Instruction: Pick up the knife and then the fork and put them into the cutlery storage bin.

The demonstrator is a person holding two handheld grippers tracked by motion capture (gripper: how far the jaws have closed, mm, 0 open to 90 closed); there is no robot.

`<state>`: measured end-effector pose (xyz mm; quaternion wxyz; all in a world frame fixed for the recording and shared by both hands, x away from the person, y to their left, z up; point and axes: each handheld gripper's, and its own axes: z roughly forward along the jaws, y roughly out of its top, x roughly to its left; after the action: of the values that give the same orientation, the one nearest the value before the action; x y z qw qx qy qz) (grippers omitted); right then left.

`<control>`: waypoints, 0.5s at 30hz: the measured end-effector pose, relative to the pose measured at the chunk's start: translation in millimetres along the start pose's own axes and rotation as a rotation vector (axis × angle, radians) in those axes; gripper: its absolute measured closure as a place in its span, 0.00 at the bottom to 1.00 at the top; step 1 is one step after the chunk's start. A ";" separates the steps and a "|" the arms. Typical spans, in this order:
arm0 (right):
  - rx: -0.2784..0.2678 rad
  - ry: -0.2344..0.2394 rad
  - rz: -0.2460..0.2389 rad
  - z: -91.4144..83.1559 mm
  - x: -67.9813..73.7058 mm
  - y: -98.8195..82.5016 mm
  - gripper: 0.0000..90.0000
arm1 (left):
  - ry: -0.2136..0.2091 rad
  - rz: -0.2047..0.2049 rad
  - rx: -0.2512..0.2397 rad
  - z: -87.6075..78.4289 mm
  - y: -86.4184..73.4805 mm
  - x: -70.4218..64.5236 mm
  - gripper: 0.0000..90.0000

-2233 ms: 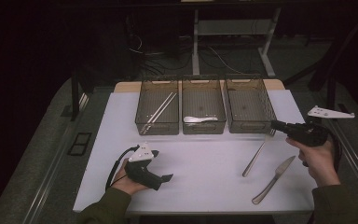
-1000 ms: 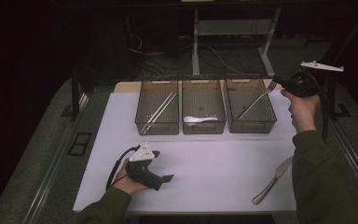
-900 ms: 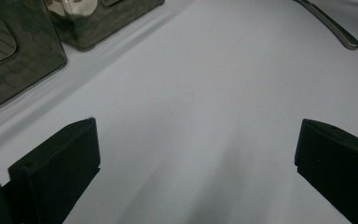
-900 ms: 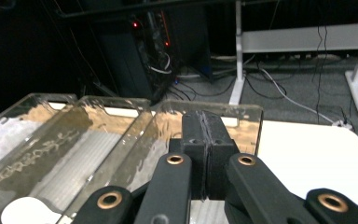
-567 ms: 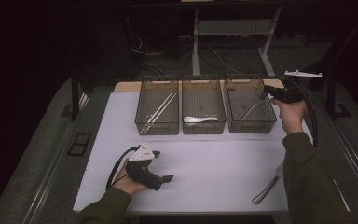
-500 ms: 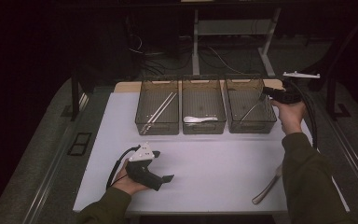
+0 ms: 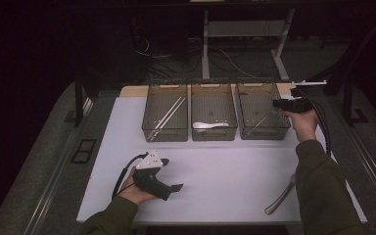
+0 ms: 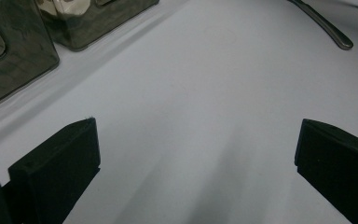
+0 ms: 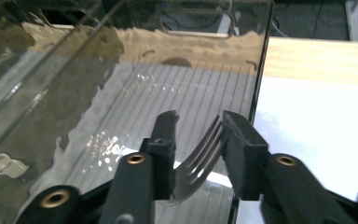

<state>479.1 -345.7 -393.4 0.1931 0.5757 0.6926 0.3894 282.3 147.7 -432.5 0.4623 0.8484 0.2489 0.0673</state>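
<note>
My right gripper is at the right wall of the rightmost clear bin, reaching into it. Its jaws have just been opening. In the right gripper view a metal fork stands loosely between the parted jaws of that gripper, tines up, its handle slanting down to the bin floor. My left gripper rests on the white table near the front left, open with nothing between its jaws.
The left bin holds chopsticks and the middle bin a white spoon. A metal knife lies on the white mat at the front right, seen too from the left gripper. Dark floor and cables surround the table.
The fork went from the mat beside the knife up over the right bin, and the right hand has sunk with it into the bin. The left hand has stayed still.
</note>
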 end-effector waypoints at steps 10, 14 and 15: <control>-0.059 0.016 -0.023 -13.8 0.7 5.7 0.49 | 0.002 -0.001 0.000 -0.3 0.0 0.2 0.00; -0.081 0.040 -0.033 -23.9 2.7 7.6 0.45 | 0.004 0.001 -0.001 -0.9 0.1 0.1 0.00; -0.084 0.048 -0.038 -27.3 4.1 7.9 0.45 | 0.005 -0.001 -0.003 -1.0 0.0 0.0 0.00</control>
<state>463.6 -350.3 -369.6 0.2080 0.5443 0.6909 0.4280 282.0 148.5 -431.9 0.4630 0.8474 0.2504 0.0693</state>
